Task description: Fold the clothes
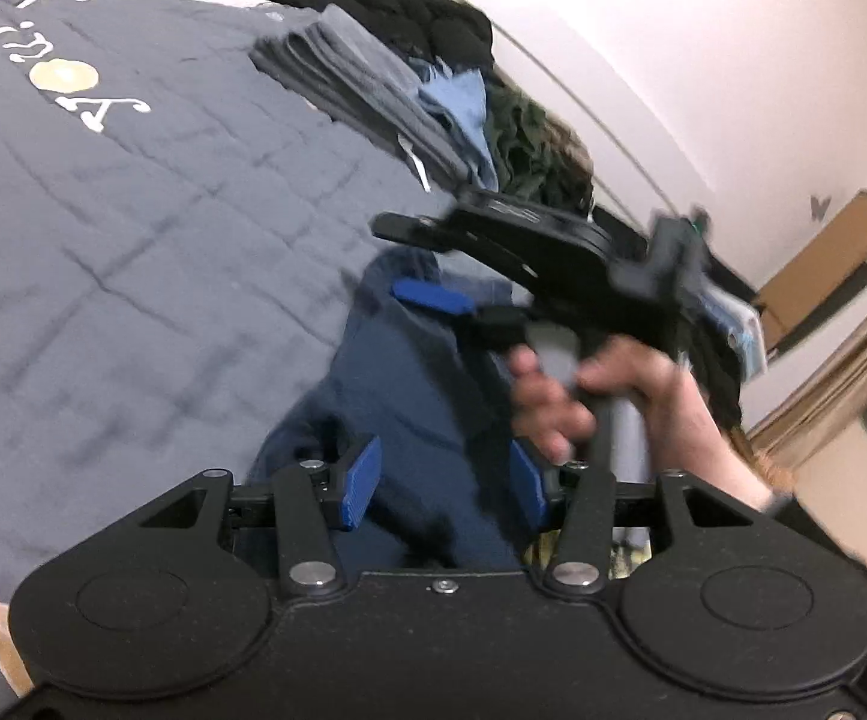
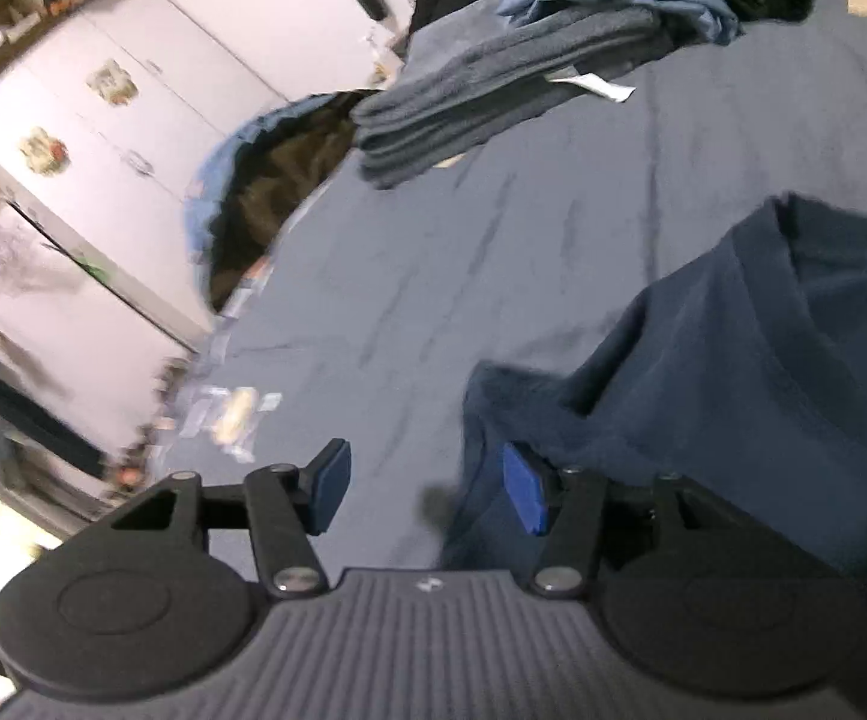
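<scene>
A navy garment (image 1: pixel 409 396) lies crumpled on a grey-blue quilted bedspread (image 1: pixel 133 240). My left gripper (image 1: pixel 445 483) hangs over it with its blue pads wide apart; navy cloth shows in the gap, and neither pad presses on it. Farther out, a person's hand (image 1: pixel 583 396) holds my right gripper (image 1: pixel 415 261) above the garment's far end, jaws apart. In the right wrist view the navy garment (image 2: pixel 733 360) fills the right side. Its edge reaches the right pad of my right gripper (image 2: pixel 427 495), and bare bedspread (image 2: pixel 433 270) shows between the open jaws.
A folded grey stack (image 1: pixel 361 90) (image 2: pixel 493 96) sits at the bed's far side, with a light blue garment (image 1: pixel 457 102) on it. Dark clothes (image 1: pixel 409 6) and an olive garment (image 1: pixel 529 138) are heaped behind. White cupboards (image 2: pixel 103 120) stand beyond the bed's edge.
</scene>
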A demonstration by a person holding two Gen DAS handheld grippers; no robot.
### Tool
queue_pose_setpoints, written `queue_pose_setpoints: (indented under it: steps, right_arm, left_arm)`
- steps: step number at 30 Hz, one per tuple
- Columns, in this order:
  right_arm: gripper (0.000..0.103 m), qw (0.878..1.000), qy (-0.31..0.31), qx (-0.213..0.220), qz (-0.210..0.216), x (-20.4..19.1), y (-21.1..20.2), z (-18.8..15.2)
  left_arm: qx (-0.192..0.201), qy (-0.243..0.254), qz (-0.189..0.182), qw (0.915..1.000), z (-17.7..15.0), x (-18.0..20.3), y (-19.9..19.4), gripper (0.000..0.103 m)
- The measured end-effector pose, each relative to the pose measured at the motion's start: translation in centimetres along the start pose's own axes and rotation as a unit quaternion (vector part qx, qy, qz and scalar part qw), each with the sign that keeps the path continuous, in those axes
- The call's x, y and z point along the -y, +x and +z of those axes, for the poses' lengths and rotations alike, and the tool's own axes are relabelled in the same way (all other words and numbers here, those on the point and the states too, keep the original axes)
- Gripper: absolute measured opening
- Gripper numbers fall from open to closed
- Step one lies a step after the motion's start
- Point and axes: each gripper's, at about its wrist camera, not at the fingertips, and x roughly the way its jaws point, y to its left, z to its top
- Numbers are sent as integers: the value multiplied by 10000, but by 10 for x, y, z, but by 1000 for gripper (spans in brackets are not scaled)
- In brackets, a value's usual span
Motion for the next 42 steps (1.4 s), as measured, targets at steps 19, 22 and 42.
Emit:
queue_pose_setpoints:
  steps: [19, 22, 42]
  right_arm:
    - [57, 9943, -1004, 245, -244, -51, -103, -52]
    - [57, 9950, -967, 96, -246, -48, -122, -83]
    - [59, 9751, -707, 1269, -1677, -19, -251, -140]
  left_arm:
    - [-94, -222, 443, 9987, -4, -17, 4, 38]
    - [-65, -282, 530, 9982, -4, -21, 4, 20]
    - [461, -719, 7, 9964, 3, -10, -7, 54]
